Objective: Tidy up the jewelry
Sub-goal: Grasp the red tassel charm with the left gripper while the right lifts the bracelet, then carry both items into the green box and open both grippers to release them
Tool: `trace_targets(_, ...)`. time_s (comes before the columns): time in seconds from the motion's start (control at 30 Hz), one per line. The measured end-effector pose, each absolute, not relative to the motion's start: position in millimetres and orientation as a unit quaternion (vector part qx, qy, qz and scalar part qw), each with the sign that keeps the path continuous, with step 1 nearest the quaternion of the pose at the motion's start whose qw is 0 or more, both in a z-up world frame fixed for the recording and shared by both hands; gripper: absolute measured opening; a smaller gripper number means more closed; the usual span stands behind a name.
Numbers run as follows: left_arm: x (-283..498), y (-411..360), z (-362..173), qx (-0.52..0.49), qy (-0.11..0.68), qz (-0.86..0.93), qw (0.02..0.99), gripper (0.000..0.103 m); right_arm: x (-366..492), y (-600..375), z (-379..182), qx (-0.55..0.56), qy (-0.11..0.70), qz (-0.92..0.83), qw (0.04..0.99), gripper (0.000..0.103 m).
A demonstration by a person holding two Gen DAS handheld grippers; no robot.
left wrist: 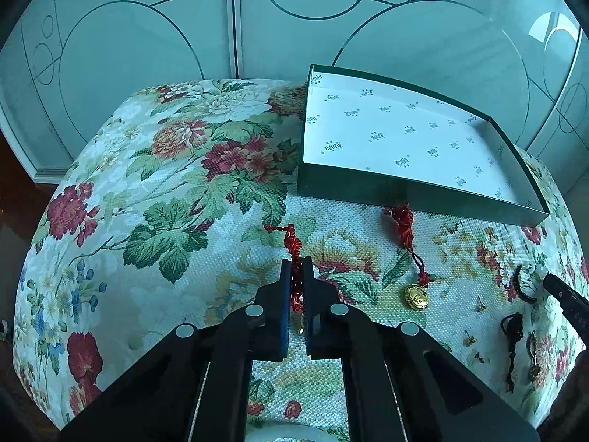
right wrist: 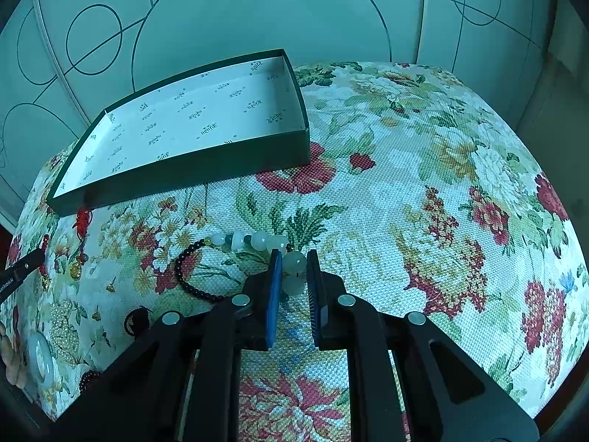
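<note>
Pale wardrobe doors (left wrist: 147, 55) with curved lines behind floral-covered furniture (left wrist: 165, 191).

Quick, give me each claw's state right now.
Left claw: closed on the red cord charm.
Right claw: closed on the bead bracelet.

The quilted woven cloth (left wrist: 176, 191) is cream, printed with red and pink blooms, green leaves and small blue flowers. At its one o'clock, the shallow cardboard box (left wrist: 353, 186) is dark green outside and white inside, dotted with small dark logos. The knotted cord pendant (left wrist: 405, 228) is red with a gold charm. The beaded bracelet (right wrist: 235, 243) pairs black beads with pale milky-green ones.
</note>
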State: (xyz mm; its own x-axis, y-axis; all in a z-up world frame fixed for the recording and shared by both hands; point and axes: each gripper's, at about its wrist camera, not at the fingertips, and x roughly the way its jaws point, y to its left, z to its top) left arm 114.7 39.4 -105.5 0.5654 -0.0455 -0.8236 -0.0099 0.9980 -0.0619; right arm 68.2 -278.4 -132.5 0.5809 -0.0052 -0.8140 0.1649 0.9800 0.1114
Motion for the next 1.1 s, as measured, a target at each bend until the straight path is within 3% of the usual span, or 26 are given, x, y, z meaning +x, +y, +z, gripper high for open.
trace_targets(1.1, 87, 37, -52, -0.022, 0.414, -0.021, 0.910, 0.005, 36, -263, -63, 0.089, 0.394, -0.013, 0.915, 0.013)
